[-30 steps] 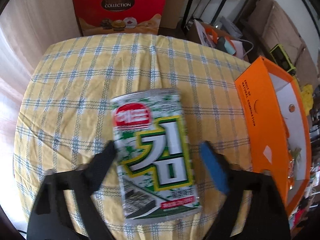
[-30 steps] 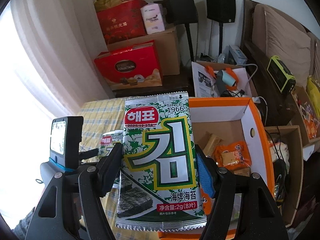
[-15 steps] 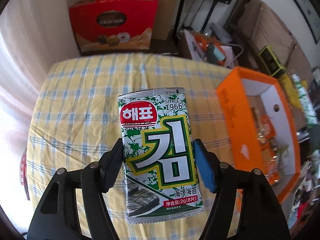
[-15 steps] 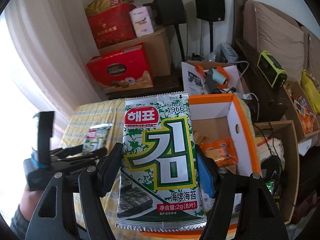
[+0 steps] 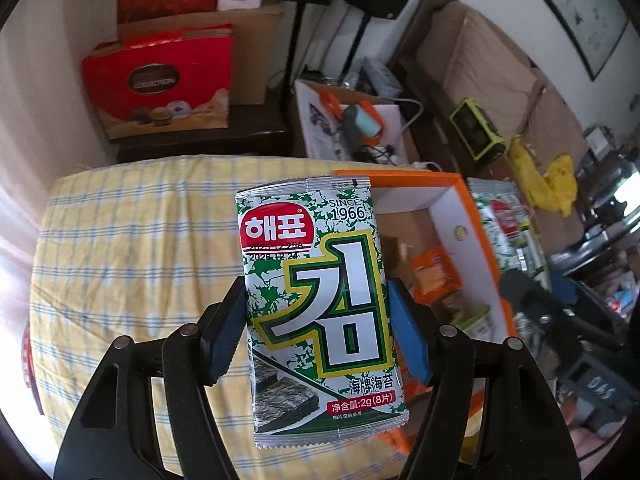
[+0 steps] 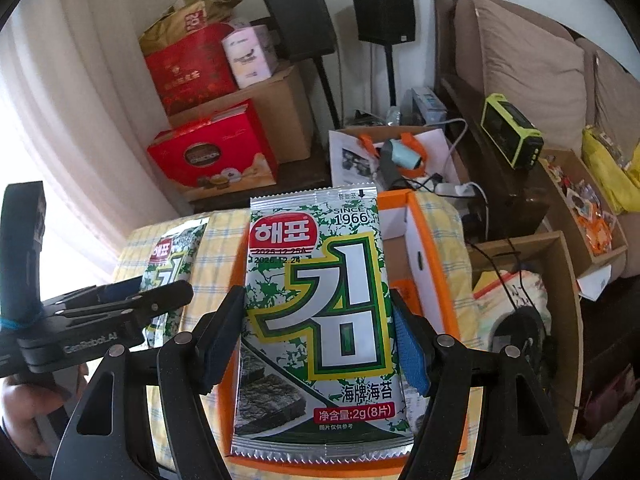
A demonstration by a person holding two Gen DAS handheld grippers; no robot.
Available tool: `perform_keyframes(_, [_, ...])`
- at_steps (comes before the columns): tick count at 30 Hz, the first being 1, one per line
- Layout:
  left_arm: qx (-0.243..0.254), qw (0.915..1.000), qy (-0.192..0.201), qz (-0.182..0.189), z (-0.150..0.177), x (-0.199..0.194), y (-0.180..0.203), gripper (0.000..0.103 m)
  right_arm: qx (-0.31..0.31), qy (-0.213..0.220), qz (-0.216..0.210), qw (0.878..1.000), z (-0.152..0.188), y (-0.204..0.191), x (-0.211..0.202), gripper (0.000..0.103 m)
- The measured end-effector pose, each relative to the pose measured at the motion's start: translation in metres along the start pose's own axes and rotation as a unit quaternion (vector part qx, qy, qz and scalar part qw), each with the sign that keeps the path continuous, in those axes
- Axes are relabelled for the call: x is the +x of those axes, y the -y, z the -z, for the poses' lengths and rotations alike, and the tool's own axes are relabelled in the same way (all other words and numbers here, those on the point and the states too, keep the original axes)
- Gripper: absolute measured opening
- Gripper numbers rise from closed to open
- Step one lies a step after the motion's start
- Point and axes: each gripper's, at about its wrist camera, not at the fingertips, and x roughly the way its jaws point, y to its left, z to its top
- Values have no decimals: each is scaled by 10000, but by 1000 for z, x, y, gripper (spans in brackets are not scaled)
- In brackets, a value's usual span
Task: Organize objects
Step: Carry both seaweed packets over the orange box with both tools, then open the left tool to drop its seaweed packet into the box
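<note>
My left gripper is shut on a green-and-white seaweed packet, held above the yellow checked tablecloth. My right gripper is shut on a second seaweed packet, held above the orange box. In the right wrist view the left gripper and its packet show at the left. In the left wrist view the orange box lies right of the packet, with the right gripper and its packet beyond it. The box holds an orange snack bag and other items.
A red gift box and cardboard boxes stand behind the table. A white paper bag, cables, a green device and a sofa lie at the right. An open brown carton sits beside the table.
My left gripper closed on the packet that lay on the tablecloth, lifted it and swung right toward the orange box. My right gripper kept its packet over the box.
</note>
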Motion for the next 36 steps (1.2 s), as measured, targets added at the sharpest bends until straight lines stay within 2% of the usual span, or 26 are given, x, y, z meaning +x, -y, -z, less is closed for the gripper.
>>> perform_keyframes(9, [-41,9992,-254,297,-14,41,38,65,286,-94,110,9995,-5,39,14,71])
perform_keyframes(18, [-90,9982,-396,434,-21,72,57,67,411,-149,139,9989,-8,60,24,71])
perform_keyframes(21, [-117,9988,-294,378,-22,72,57,70,420,-138,120,9990,-9,62,26,71])
perform_keyframes(22, [-140,9989,-244,362,-22,70,55,75,423,-135,114,9989,-10,62,26,71])
perform_keyframes(26, [-265,9977,-240,571,-26,67,48,84,473,-115,56,9988,-10,63,27,71])
perform_keyframes(28, [-187,9975,-285,625,-28,67,47,85,515,-99,37,9986,-10,65,26,71])
perform_keyframes(32, [-182,9989,-129,417,-26,54,43,89,490,-106,40,9987,-11,63,26,71])
perform_keyframes(36, [-234,9984,-45,504,-26,38,32,91,427,-115,14,9990,-13,56,29,71])
